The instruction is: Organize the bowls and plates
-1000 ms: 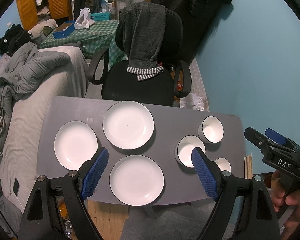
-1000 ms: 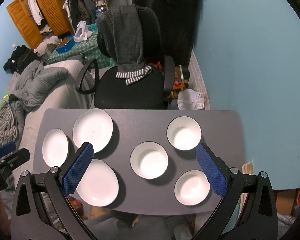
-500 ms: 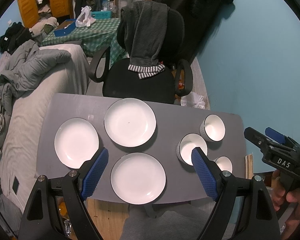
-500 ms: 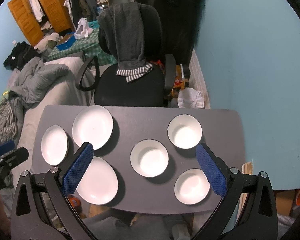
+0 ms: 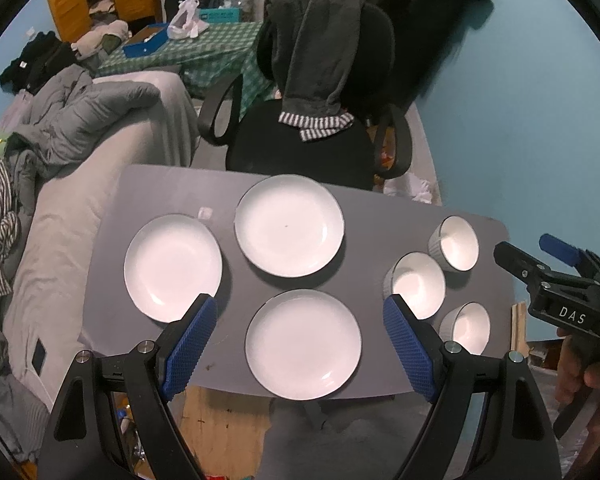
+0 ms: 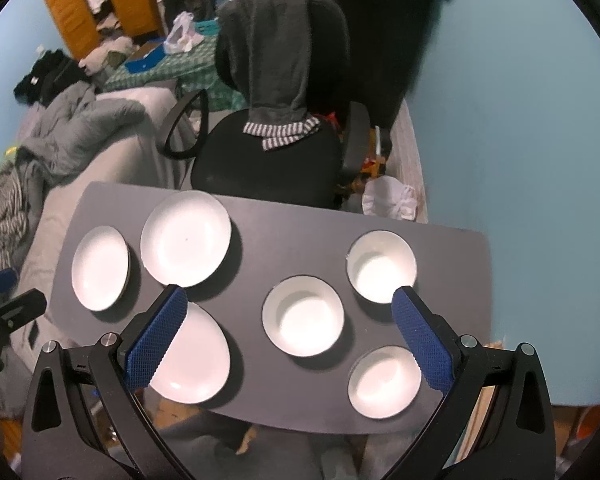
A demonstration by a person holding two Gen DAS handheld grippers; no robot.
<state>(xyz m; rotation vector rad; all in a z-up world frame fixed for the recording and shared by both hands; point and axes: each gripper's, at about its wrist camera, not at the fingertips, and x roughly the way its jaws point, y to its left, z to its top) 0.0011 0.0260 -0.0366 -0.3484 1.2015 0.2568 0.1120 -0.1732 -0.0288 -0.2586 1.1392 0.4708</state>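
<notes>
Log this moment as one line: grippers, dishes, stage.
left gripper: open, empty | right gripper: open, empty | table: three plates left, three bowls right, all separate | stage: nothing stacked yet

Three plates [image 5: 289, 225] and three bowls [image 6: 303, 316] are finished in glossy white glaze, smooth, with dark rims. The bench [image 6: 292, 224] is surfaced in matt grey. Knurled blue pads [image 5: 188, 346] are fitted on matt black plastic left claw [image 5: 298, 344] arms, with bright metal screws.
</notes>
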